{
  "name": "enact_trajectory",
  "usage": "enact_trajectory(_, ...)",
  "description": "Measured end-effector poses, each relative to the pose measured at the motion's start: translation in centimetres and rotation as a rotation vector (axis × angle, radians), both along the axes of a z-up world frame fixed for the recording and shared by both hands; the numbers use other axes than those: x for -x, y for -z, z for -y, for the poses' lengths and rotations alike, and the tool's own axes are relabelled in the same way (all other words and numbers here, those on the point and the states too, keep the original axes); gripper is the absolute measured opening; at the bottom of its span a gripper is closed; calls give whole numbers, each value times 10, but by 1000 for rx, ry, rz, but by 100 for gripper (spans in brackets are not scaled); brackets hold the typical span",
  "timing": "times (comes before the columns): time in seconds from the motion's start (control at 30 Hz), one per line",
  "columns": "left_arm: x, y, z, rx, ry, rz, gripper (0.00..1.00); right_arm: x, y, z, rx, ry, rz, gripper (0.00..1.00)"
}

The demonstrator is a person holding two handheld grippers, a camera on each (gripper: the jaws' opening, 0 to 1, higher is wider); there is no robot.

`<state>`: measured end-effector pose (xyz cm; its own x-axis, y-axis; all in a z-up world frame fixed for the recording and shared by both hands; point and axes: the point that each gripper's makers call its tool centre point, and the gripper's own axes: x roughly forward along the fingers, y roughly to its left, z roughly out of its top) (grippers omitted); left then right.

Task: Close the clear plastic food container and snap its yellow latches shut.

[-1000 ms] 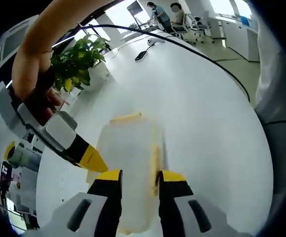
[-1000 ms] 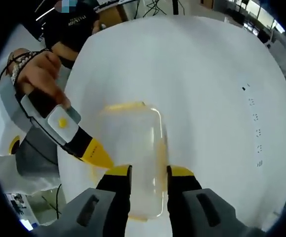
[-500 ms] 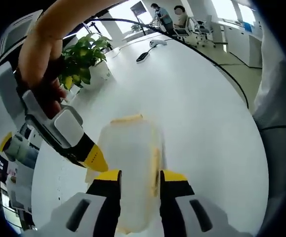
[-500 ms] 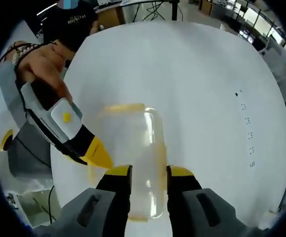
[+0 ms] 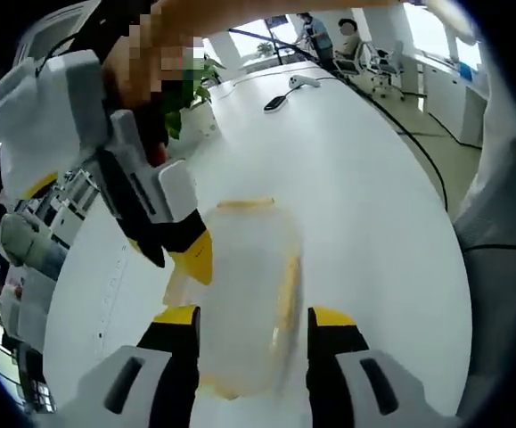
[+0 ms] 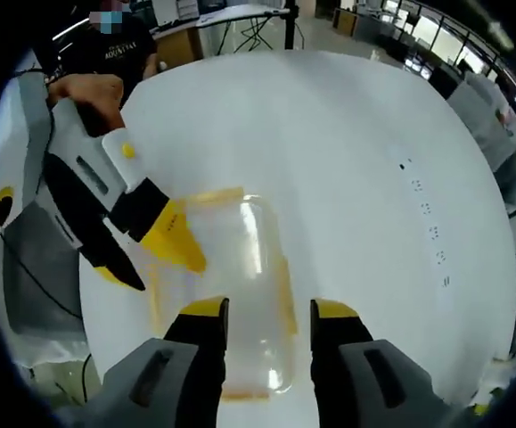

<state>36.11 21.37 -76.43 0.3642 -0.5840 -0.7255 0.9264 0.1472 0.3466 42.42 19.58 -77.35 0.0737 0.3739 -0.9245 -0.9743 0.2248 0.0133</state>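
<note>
Container (image 5: pixel 244 299) on white table (image 5: pixel 364 178), lid down | left gripper (image 5: pixel 251 321) and right gripper (image 6: pixel 268 312) released, jaws straddling it | yellow latch (image 6: pixel 284 283): press each squarely until it clicks, other gripper steadying.

Clear, lidded container (image 6: pixel 231 303) with yellow latches (image 6: pixel 283 290) lies flat.

You are working at a large, smooth white table (image 5: pixel 364 187). Near its far edge, in the left gripper view, sits a green leafy potted plant (image 5: pixel 183 94), with a dark flat device (image 5: pixel 275 104) and a thin black cable (image 5: pixel 400 120) lying on the tabletop beyond it. Past that edge, bright windows (image 5: pixel 253 40) light grey office chairs (image 5: pixel 373 62) on a pale floor (image 5: pixel 449 102).
</note>
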Motion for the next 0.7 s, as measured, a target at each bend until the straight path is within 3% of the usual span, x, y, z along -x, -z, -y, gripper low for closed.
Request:
enact_trajectory(0.37,-23,-15,-17,50,-55,-13,69,16,-3,19,-67,9,18,45)
enact_trajectory(0.47,-22,-10,-21,42,-45,-40,77,21,-4,25,-72,0,30,50)
enact_trajectory(0.7,-25,4,-30,-9,-38,-83,80,30,-4,40,-74,-14,49,57)
